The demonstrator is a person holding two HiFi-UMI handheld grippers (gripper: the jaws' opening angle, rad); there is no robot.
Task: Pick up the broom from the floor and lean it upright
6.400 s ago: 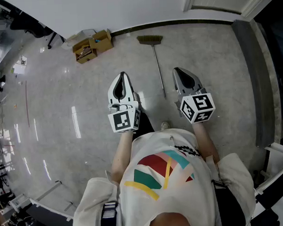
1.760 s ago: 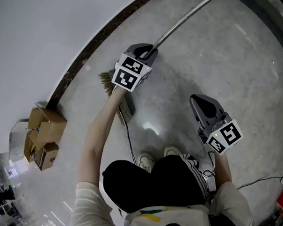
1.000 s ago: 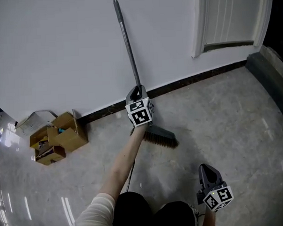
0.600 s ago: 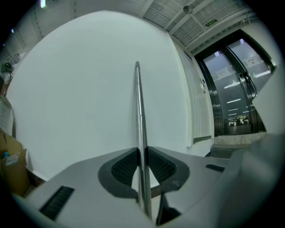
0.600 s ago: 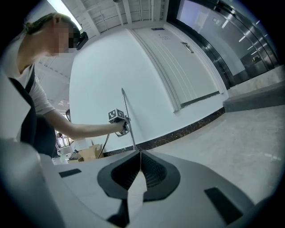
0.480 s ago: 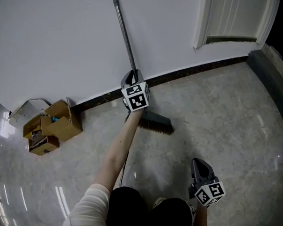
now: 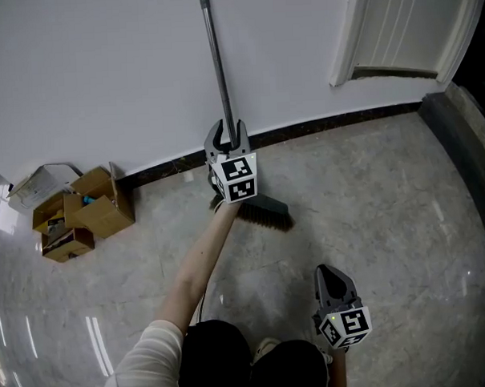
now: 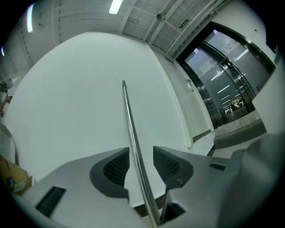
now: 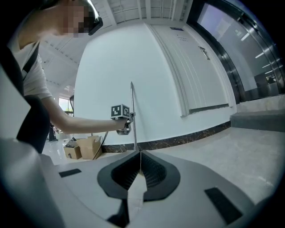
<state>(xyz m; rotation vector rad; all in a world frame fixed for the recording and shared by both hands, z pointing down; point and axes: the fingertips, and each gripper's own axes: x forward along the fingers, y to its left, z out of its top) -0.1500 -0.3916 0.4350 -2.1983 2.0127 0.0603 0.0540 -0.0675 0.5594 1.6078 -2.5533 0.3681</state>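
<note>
The broom stands upright, its metal handle (image 7: pixel 215 61) leaning on the white wall and its dark brush head (image 7: pixel 265 213) on the floor by the baseboard. My left gripper (image 7: pixel 228 131) is at the lower handle. Its jaws have just been opening; in the left gripper view the handle (image 8: pixel 129 120) runs between the pads of the left gripper (image 8: pixel 140 162) with a gap on each side. My right gripper (image 7: pixel 329 275) hangs low near the person's legs, shut and empty, its tips meeting in the right gripper view (image 9: pixel 139 165), where the broom handle (image 9: pixel 132 102) shows far ahead.
Open cardboard boxes (image 7: pixel 75 212) sit against the wall at the left. A dark baseboard (image 7: pixel 336 122) runs along the wall. A white panelled door (image 7: pixel 404 29) is at the upper right, a dark raised ledge (image 7: pixel 465 139) beside it. A thin cable (image 7: pixel 205 290) trails on the floor.
The left gripper's jaws have spread apart around the upright handle, which stays against the wall. The right gripper has drifted a little to the left, still shut.
</note>
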